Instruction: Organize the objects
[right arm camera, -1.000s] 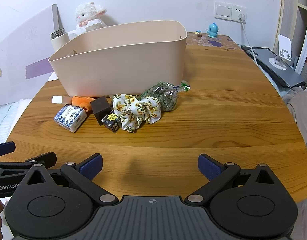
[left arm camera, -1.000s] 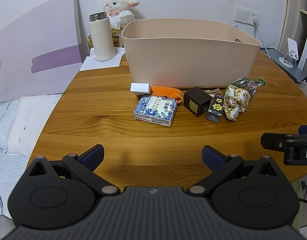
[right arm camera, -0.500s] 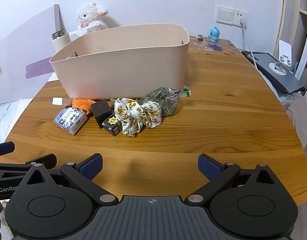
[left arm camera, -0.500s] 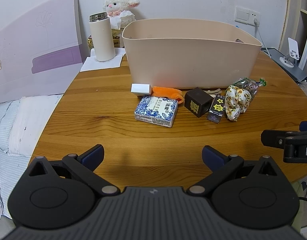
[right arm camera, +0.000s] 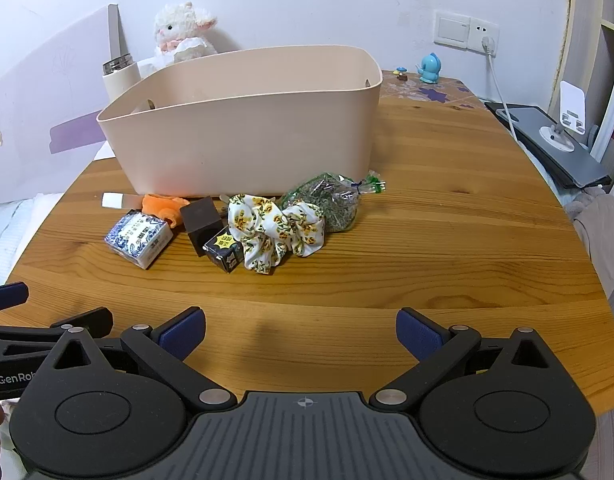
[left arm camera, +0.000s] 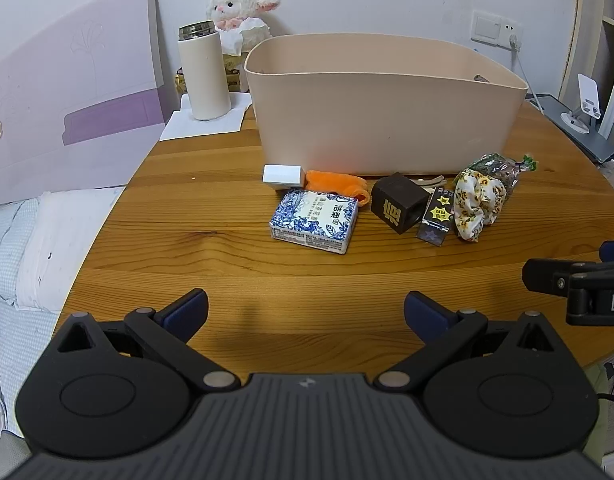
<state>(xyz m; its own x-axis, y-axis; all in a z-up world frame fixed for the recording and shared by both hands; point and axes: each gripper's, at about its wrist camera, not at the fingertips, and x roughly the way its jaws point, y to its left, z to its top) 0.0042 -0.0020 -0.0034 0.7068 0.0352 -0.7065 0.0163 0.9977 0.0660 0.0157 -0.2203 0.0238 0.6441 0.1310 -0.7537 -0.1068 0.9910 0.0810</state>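
Wooden desk (left arm camera: 195, 240) carries small items — tissue pack (left arm camera: 313, 221), dark cube (left arm camera: 399, 208), scrunchie (right arm camera: 277, 230) — at twelve o'clock, fronting the beige bin (left arm camera: 383, 120); left tongs (left arm camera: 306, 314) and right tongs (right arm camera: 301, 334) both released, empty.

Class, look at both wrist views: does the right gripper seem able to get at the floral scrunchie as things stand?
Probably yes. The right gripper is open and holds nothing, and bare table lies between it and the floral scrunchie, which sits at the front of the pile. The small black box touching its left side may get nudged.
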